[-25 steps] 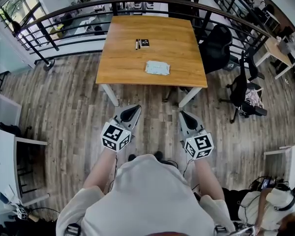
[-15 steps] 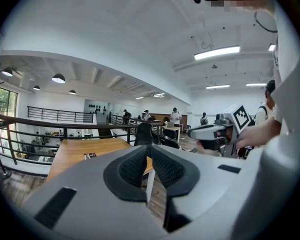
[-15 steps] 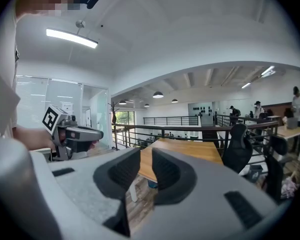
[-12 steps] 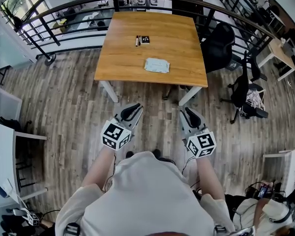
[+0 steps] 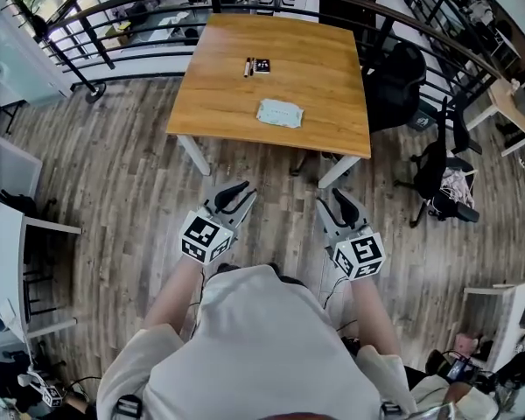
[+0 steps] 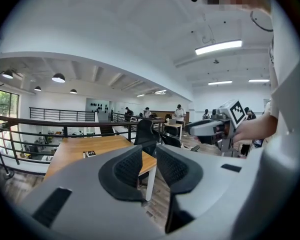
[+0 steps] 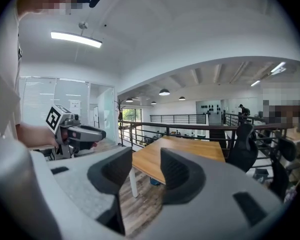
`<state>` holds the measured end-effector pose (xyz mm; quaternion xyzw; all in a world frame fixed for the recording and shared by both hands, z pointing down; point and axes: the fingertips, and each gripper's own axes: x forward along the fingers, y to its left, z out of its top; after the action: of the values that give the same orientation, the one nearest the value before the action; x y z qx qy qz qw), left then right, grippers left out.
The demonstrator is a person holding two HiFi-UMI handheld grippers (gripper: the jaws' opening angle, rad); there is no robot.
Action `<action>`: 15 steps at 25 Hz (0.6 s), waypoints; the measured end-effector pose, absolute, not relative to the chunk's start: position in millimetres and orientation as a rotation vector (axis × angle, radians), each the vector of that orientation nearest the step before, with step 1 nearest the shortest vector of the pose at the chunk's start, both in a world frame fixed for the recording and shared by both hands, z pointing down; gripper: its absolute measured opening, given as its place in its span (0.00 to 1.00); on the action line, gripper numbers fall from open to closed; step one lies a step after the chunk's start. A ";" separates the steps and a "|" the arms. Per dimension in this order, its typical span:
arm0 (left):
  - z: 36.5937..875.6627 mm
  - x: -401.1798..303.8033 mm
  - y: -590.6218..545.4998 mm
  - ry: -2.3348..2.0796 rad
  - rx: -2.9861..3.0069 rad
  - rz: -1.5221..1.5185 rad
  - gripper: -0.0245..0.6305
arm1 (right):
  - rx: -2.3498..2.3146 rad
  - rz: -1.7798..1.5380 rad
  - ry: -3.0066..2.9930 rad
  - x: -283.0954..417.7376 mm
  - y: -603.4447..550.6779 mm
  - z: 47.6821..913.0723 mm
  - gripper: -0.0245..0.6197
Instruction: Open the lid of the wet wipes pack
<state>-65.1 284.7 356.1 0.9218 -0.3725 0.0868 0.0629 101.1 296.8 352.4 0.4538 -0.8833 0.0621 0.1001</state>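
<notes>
The wet wipes pack (image 5: 280, 113), pale green and flat, lies near the front edge of the wooden table (image 5: 219, 103). My left gripper (image 5: 239, 191) and right gripper (image 5: 342, 199) hang over the floor in front of the table, well short of the pack. Both point toward the table. The jaws of both are opening and nothing is between them. In the left gripper view the table (image 6: 85, 149) shows beyond the left gripper (image 6: 149, 165). In the right gripper view the table (image 7: 190, 151) lies ahead of the right gripper (image 7: 146, 171).
A small black card and a pen (image 5: 255, 66) lie at the table's far side. Black office chairs (image 5: 394, 81) stand to the right of the table, and a dark railing (image 5: 96, 24) runs behind it. A white desk (image 5: 9, 269) is at left.
Both grippers went from shut to open, the jaws spreading apart. The person has stepped closer to the table, and the grippers have moved forward with them.
</notes>
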 end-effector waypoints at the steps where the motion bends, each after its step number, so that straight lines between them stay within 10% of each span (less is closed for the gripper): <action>1: 358.2 -62.3 284.6 -1.132 2.783 0.267 0.16 | 1.326 0.183 -2.613 103.7 296.0 354.6 0.29; 15: 393.3 -48.7 248.1 -1.137 2.726 0.327 0.16 | 1.247 0.250 -2.607 111.7 246.8 387.1 0.29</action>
<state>-48.7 248.1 393.3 0.9140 -0.3813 0.1095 0.0848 111.7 246.8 387.1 0.4269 -0.8922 0.0855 0.1204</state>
